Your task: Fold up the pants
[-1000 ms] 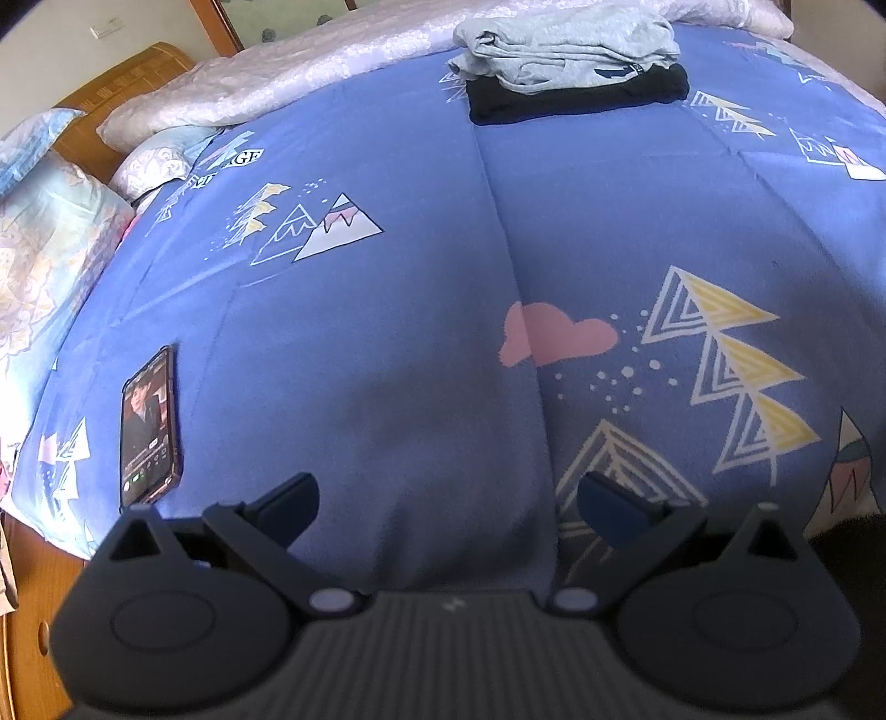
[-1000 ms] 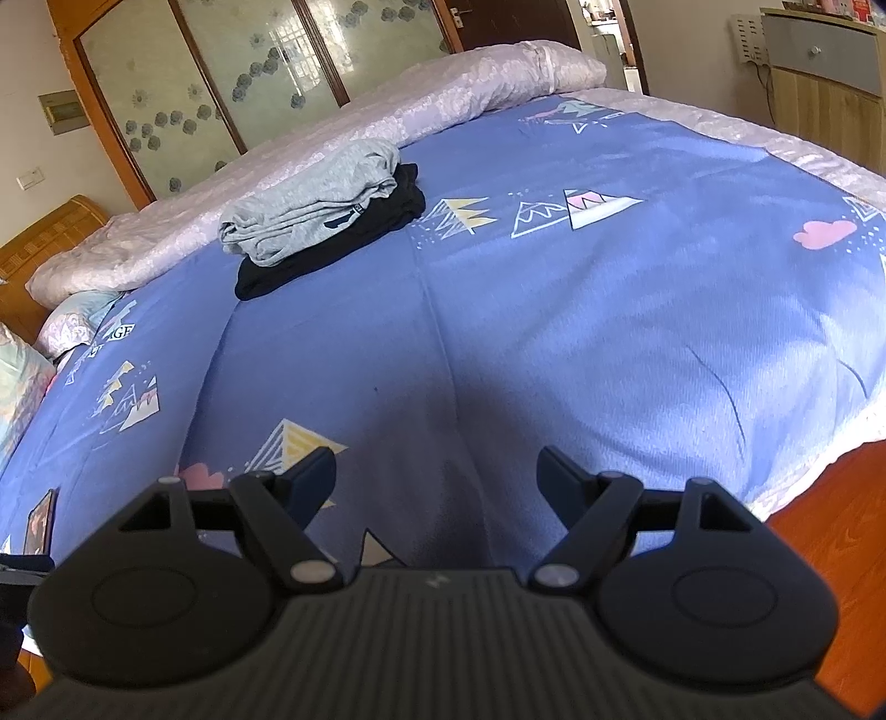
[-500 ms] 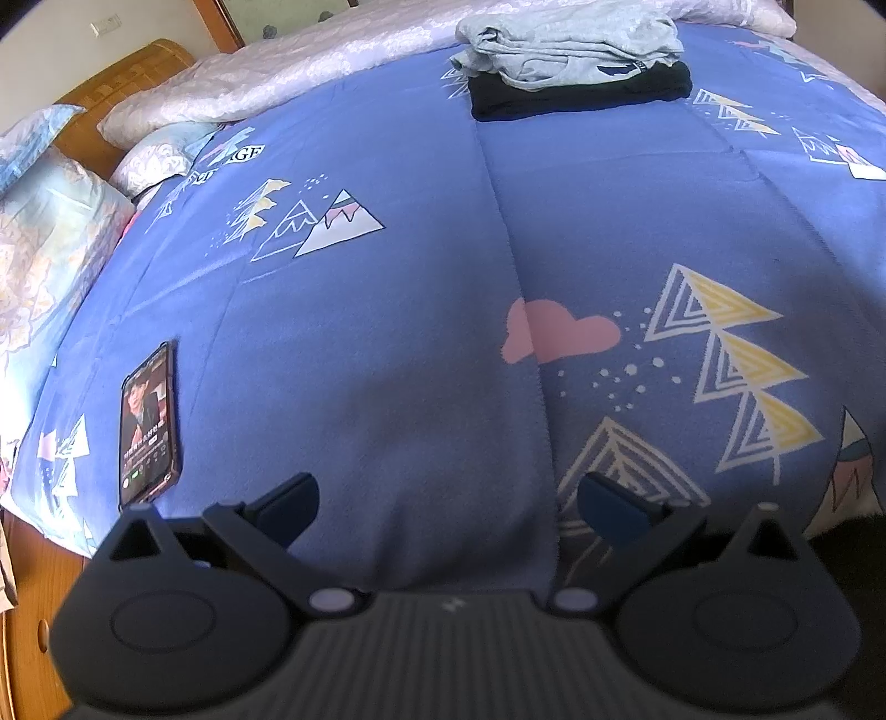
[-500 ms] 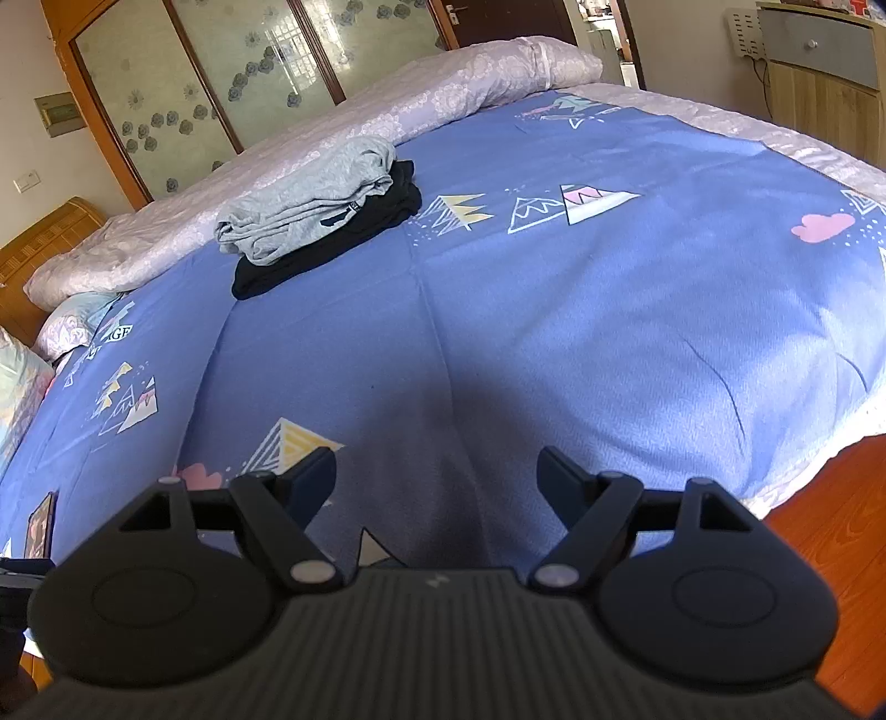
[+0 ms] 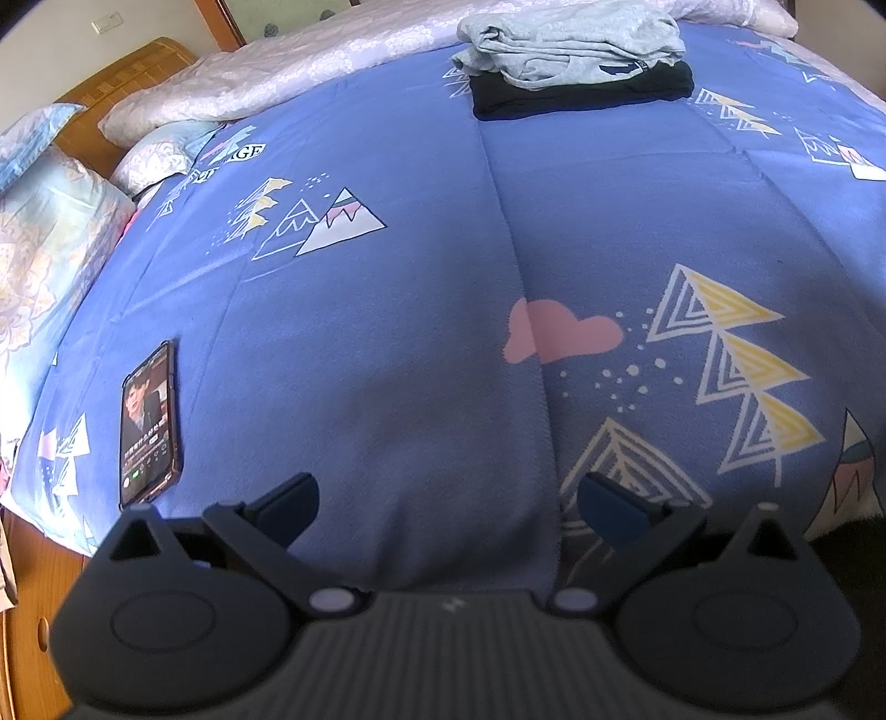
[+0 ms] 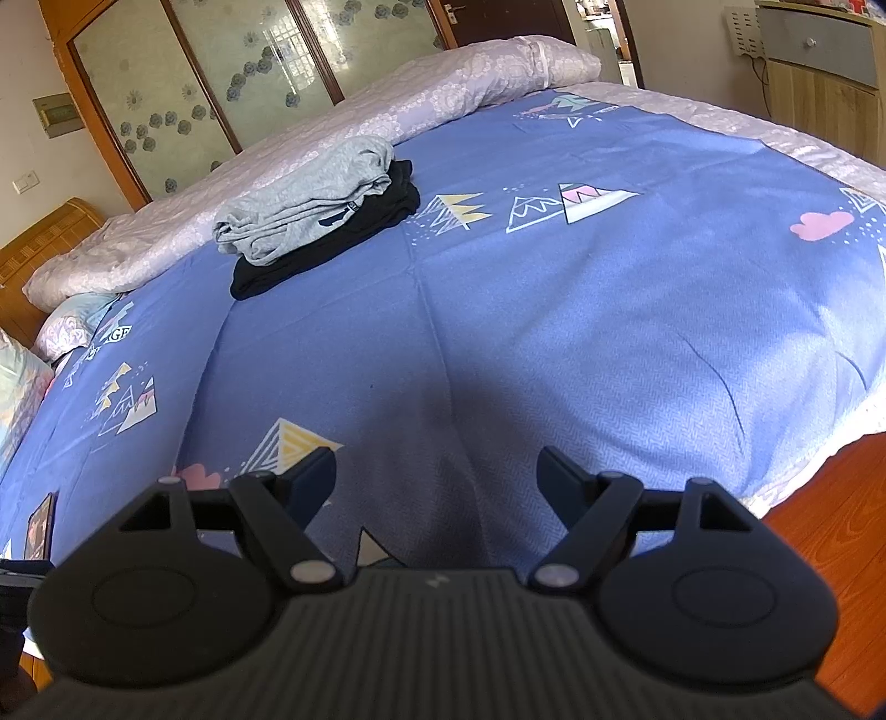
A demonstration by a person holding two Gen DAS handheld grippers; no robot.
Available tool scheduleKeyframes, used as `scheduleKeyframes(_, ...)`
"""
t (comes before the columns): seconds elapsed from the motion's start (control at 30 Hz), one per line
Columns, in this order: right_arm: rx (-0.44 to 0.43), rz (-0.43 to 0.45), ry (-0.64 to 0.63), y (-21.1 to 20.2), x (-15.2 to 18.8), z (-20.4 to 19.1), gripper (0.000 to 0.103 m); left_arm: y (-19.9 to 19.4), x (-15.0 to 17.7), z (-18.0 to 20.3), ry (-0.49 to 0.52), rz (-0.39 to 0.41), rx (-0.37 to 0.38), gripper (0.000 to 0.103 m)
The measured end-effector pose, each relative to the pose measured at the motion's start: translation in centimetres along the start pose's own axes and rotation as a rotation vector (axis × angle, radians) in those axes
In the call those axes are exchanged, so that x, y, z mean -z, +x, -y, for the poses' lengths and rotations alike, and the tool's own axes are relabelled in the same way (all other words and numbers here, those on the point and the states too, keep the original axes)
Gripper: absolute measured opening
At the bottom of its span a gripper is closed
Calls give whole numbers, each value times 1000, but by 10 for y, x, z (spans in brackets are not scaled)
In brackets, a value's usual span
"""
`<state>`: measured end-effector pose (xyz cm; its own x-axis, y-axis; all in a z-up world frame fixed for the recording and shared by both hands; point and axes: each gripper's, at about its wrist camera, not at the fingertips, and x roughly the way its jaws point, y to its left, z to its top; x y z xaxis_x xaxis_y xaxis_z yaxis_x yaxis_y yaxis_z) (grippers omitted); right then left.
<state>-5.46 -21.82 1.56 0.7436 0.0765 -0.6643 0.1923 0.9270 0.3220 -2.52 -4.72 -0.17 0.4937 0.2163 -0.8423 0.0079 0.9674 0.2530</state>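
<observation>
While both tools hovered low over the near edge of a blue patterned bed, the left gripper stood with jaws wide and empty in the left wrist view, a lit phone lying on the cover to its left and the folded grey pants stacked on a black garment well apart at the far side, beside a pale quilt. Seen from the right wrist, the right gripper was likewise spread wide and held nothing, the same stack resting far ahead. Judged from this, a careless reach could topple or unfold the loose top layers, or a jaw could snag the bedcover instead of the cloth.
</observation>
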Motion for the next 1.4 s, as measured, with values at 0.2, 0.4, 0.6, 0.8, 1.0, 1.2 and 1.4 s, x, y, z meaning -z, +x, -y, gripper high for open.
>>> scheduleKeyframes(0.2, 0, -2, 1, 0, 0, 1, 81, 0, -1, 2, 3, -5, -2, 103)
scheduleKeyframes(0.4, 1, -3, 6, 0, 0, 1, 81, 1, -1, 3, 4, -5, -3, 103)
scheduleKeyframes(0.6, 2, -4, 8, 0, -1, 1, 81, 1, -1, 3, 5, -7, -4, 103)
scheduleKeyframes(0.8, 2, -5, 10, 0, 0, 1, 81, 2, 0, 3, 4, -11, -5, 103)
scheduleKeyframes(1.0, 5, -6, 12, 0, 2, 1, 81, 3, 1, 3, 6, -15, -3, 103)
scheduleKeyframes(1.2, 5, -7, 14, 0, 2, 1, 81, 3, 1, 3, 5, -12, -2, 103)
scheduleKeyframes(1.4, 4, -7, 13, 0, 1, 1, 81, 2, 1, 4, 9, -10, -2, 103)
